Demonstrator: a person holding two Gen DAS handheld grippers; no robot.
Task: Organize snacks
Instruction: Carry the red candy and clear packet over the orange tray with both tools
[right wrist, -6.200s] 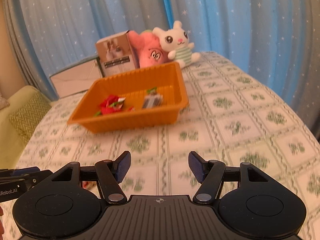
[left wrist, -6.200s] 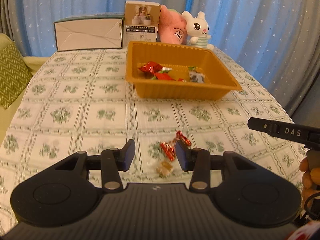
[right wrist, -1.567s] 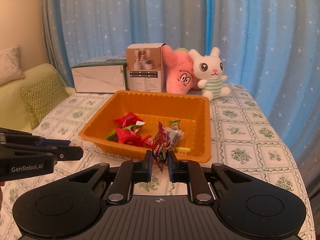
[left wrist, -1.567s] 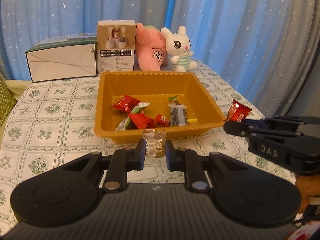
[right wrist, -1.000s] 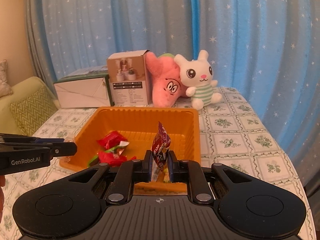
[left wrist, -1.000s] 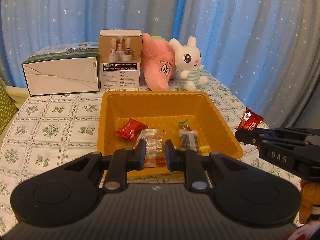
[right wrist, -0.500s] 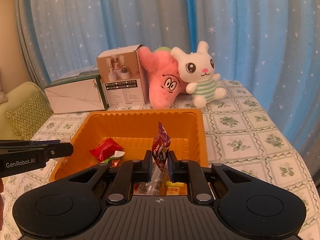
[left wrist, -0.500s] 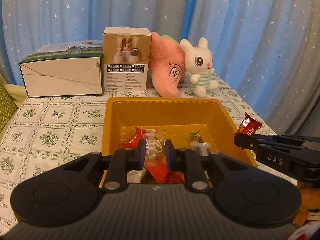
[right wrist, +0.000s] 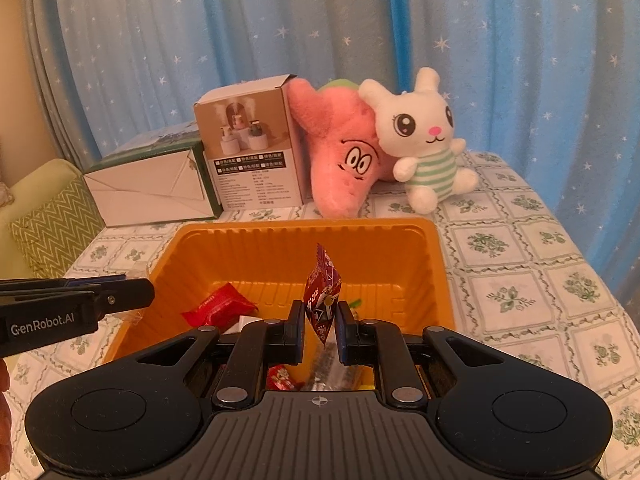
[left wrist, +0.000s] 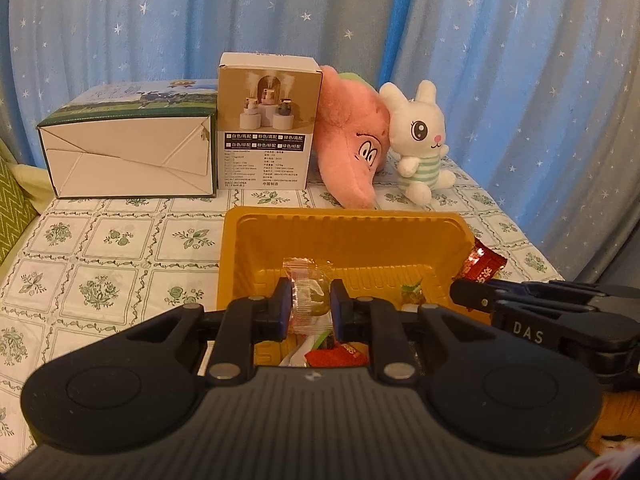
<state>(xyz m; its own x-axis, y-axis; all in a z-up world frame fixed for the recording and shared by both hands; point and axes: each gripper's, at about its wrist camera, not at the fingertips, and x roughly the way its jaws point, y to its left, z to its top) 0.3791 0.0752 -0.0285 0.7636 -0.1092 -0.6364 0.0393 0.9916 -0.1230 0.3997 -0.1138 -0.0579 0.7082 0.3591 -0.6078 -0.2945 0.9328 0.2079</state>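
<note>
An orange plastic tray (left wrist: 344,226) (right wrist: 308,227) sits on the patterned tablecloth with several wrapped snacks in it. My left gripper (left wrist: 307,302) hangs over the tray's near part, shut on a clear-wrapped candy (left wrist: 308,294). My right gripper (right wrist: 319,316) is also above the tray, shut on a dark red snack packet (right wrist: 322,292) that stands upright between the pads. In the left wrist view the right gripper (left wrist: 464,296) comes in from the right with the red packet (left wrist: 482,264) at its tip. A red packet (right wrist: 218,309) lies on the tray floor.
Behind the tray stand a white and green carton (left wrist: 128,152), a small product box (left wrist: 268,128), a pink plush (left wrist: 352,152) and a white rabbit plush (left wrist: 420,144). A blue starred curtain hangs behind. A green cushion (right wrist: 52,228) lies left of the table.
Both grippers have moved forward over the tray, each still holding its snack. The tray and the plush toys loom larger and the tray's contents slide under the gripper bodies.
</note>
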